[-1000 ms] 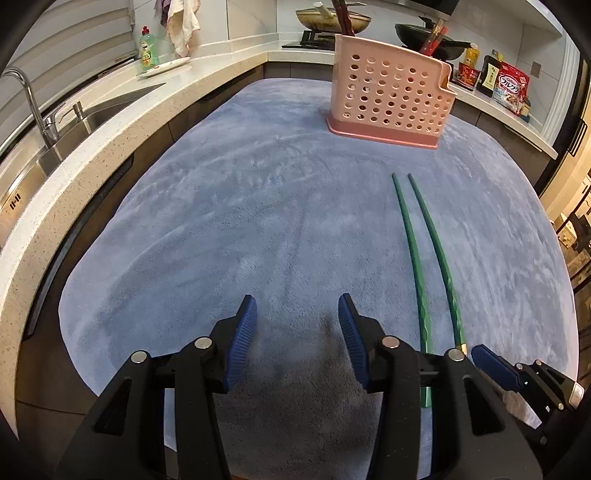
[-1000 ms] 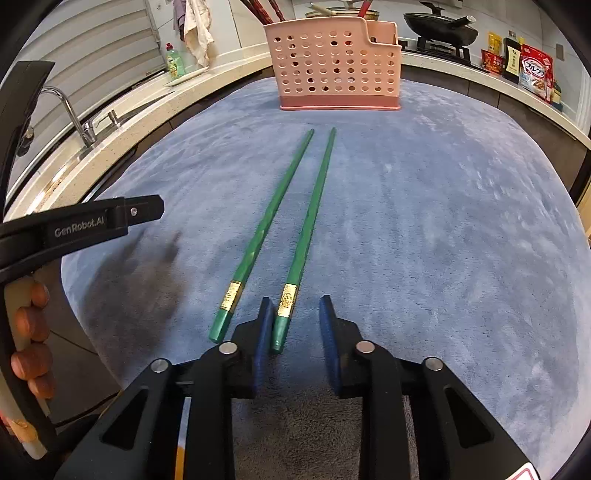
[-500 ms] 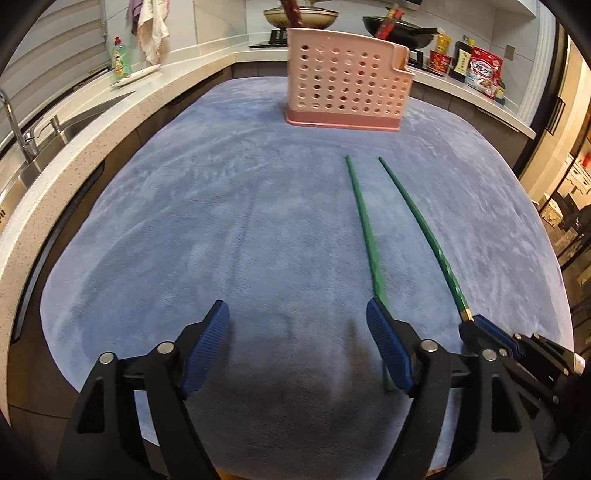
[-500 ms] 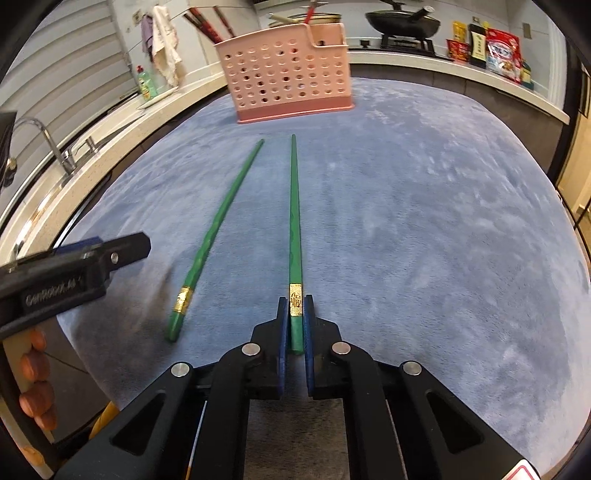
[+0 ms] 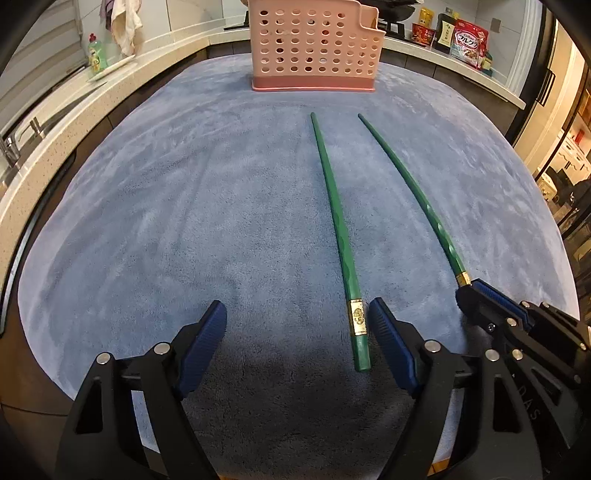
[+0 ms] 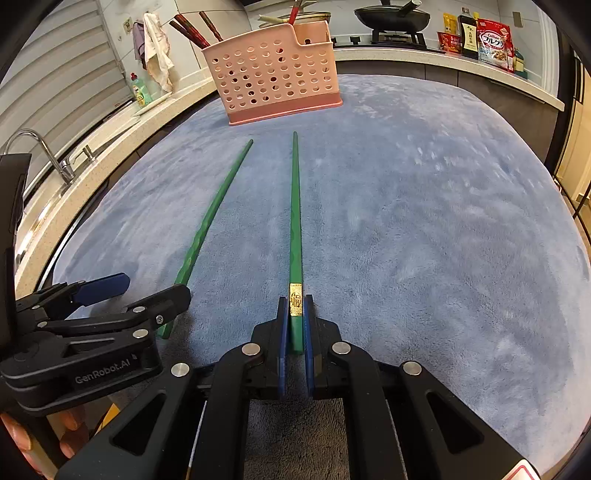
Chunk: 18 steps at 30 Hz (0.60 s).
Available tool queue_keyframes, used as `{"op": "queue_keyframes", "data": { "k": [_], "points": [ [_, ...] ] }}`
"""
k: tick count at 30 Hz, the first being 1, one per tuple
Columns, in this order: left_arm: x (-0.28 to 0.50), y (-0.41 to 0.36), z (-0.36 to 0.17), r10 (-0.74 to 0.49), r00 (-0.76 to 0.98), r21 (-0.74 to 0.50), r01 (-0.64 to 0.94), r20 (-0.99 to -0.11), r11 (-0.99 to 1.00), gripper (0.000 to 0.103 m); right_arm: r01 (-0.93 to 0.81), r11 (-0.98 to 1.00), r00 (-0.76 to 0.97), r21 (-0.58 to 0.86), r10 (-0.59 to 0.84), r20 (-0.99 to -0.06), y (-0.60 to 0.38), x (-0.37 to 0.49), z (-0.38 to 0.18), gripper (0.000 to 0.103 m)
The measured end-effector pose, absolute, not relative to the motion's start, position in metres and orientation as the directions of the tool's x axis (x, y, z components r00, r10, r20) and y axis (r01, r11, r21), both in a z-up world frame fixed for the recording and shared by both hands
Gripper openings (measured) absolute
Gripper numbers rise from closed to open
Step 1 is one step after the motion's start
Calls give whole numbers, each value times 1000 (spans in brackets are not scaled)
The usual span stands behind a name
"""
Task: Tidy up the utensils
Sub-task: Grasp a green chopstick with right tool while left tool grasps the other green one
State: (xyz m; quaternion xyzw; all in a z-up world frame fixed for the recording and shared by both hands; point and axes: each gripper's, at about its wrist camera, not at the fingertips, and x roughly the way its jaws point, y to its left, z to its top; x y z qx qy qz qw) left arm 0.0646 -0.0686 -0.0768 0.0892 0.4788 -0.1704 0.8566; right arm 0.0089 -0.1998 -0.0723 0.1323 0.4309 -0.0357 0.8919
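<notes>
Two long green chopsticks with gold bands lie on the blue-grey mat. My right gripper [image 6: 295, 306] is shut on the thick end of the right chopstick [image 6: 294, 221], also in the left wrist view [image 5: 413, 184]. My left gripper [image 5: 297, 325] is open wide, its jaws on either side of the left chopstick's [image 5: 338, 229] thick end; the stick lies close to the right jaw. That chopstick also shows in the right wrist view [image 6: 210, 218]. A pink perforated utensil basket [image 5: 314, 48] stands at the mat's far end, holding dark red chopsticks [image 6: 192, 31].
The mat [image 5: 184, 184] covers a table ringed by a kitchen counter. A sink and tap [image 6: 55, 158] are on the left. A dish soap bottle [image 5: 96, 55], a wok [image 6: 391, 16] and food packets [image 6: 495, 40] stand along the far counter.
My right gripper closed on the right chopstick's end. My left gripper opened wider and moved right, so the left chopstick's end now lies between its jaws.
</notes>
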Motion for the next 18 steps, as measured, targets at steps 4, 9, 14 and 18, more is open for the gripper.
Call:
{"op": "queue_keyframes", "data": {
  "k": [4, 9, 14, 18],
  "points": [
    [64, -69, -76, -206, 488, -6, 380, -848, 925, 60, 177, 963, 626, 205, 50, -778, -200, 9, -72, 7],
    [62, -70, -73, -221, 483, -9, 403, -848, 915, 23, 177, 963, 625, 205, 50, -779, -200, 9, -72, 7],
    [63, -69, -72, -237, 467, -31, 407, -852, 913, 9, 177, 963, 624, 204, 51, -780, -199, 9, -72, 7],
    [63, -68, -71, -243, 457, -46, 401, -856, 915, 7, 180, 960, 622, 216, 59, -781, -200, 8, -71, 7]
  ]
}}
